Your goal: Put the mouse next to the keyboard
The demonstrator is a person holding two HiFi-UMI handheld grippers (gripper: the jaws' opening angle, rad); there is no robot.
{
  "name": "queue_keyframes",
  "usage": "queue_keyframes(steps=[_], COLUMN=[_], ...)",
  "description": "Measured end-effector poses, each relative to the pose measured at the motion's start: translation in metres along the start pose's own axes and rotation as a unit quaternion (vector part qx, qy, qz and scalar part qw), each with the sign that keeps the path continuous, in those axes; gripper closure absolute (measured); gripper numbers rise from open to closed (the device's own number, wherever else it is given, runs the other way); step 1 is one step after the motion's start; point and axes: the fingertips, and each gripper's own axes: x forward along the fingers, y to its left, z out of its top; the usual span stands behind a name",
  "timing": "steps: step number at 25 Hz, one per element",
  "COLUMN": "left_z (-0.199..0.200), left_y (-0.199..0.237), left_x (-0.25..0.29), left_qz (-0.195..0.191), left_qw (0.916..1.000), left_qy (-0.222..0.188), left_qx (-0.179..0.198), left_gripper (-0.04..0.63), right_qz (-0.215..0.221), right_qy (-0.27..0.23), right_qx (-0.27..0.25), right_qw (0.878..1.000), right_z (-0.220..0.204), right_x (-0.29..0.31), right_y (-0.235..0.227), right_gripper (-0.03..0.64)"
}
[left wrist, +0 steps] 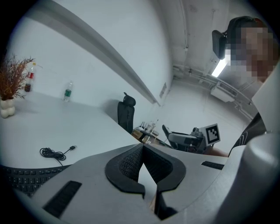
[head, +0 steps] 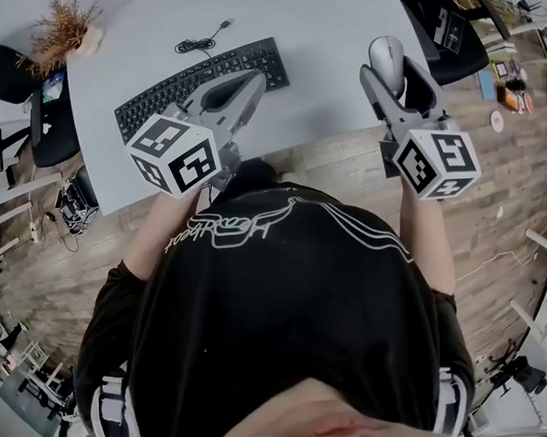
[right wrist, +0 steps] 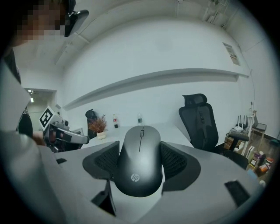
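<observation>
A dark grey mouse [head: 387,52] [right wrist: 139,162] sits between the jaws of my right gripper [head: 389,70] [right wrist: 140,157], which is shut on its sides. It is held over the right part of the pale table [head: 329,39], to the right of the black keyboard [head: 200,83] [left wrist: 24,177]. Whether the mouse touches the table cannot be told. My left gripper [head: 252,80] [left wrist: 142,151] hovers over the keyboard's right end, its pads meeting at the tips with nothing between them. The keyboard's cable [head: 198,42] [left wrist: 54,153] lies coiled behind it.
A dried plant in a vase [head: 62,32] [left wrist: 8,85] stands at the table's far left, with bottles [left wrist: 67,91] beyond. Black office chairs stand at the left [head: 5,75] and right [head: 446,33] [right wrist: 200,122]. The table's near edge runs just in front of the person.
</observation>
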Motion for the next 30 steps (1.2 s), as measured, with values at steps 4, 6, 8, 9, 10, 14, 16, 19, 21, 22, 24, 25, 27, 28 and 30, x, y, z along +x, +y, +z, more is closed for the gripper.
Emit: queue_keyframes(steps=[4,6,8,9,10,14,16,19,21,22,24,25,27,28,30], left_z=[-0.004,-0.007,-0.011,-0.011,-0.012,-0.017,-0.020,-0.024,-0.025,-0.026,-0.028,-0.029,-0.031,-0.033,-0.035], left_y=[0.012,0.020,0.027,0.031,0.034,0.048,0.053,0.060,0.062,0.063,0.065,0.066,0.068,0.069,0.070], left_x=[0.009,0.010,0.011,0.013,0.014,0.020,0.023,0.026,0.026,0.026,0.025,0.024,0.023,0.022,0.020], left_qz=[-0.004,-0.005,-0.006,-0.006,-0.006,-0.007,-0.007,-0.007,-0.006,-0.006,-0.005,-0.004,-0.002,-0.001,0.000], left_qw=[0.9999,0.9997,0.9994,0.9993,0.9992,0.9986,0.9983,0.9978,0.9975,0.9974,0.9972,0.9972,0.9970,0.9969,0.9967], left_qy=[0.013,0.022,0.032,0.036,0.038,0.048,0.053,0.059,0.061,0.062,0.063,0.064,0.063,0.062,0.061], left_qx=[-0.005,-0.007,-0.009,-0.010,-0.011,-0.020,-0.024,-0.030,-0.034,-0.035,-0.038,-0.040,-0.045,-0.048,-0.054], left_gripper=[0.588,0.588,0.588,0.588,0.588,0.588,0.588,0.588,0.588,0.588,0.588,0.588,0.588,0.588,0.588], right_qz=[-0.004,-0.006,-0.008,-0.009,-0.010,-0.011,-0.011,-0.015,-0.018,-0.020,-0.021,-0.021,-0.021,-0.022,-0.024], right_qy=[0.024,0.039,0.055,0.063,0.072,0.110,0.129,0.159,0.178,0.187,0.203,0.210,0.219,0.222,0.229], right_qx=[-0.001,0.000,0.003,0.003,0.002,-0.004,-0.005,-0.006,-0.005,-0.005,-0.004,-0.004,-0.005,-0.005,-0.005], right_qw=[1.000,0.999,0.998,0.998,0.997,0.994,0.992,0.987,0.984,0.982,0.979,0.978,0.976,0.975,0.973], right_z=[-0.020,-0.032,-0.044,-0.051,-0.057,-0.085,-0.099,-0.120,-0.132,-0.138,-0.147,-0.151,-0.157,-0.160,-0.164], right_x=[0.021,0.032,0.043,0.050,0.056,0.079,0.089,0.101,0.105,0.107,0.111,0.112,0.115,0.116,0.118], right_y=[-0.001,0.001,0.002,0.001,0.001,-0.003,-0.006,-0.009,-0.011,-0.012,-0.013,-0.013,-0.012,-0.012,-0.012], right_gripper=[0.351,0.351,0.351,0.350,0.351,0.351,0.351,0.350,0.350,0.351,0.351,0.350,0.350,0.350,0.351])
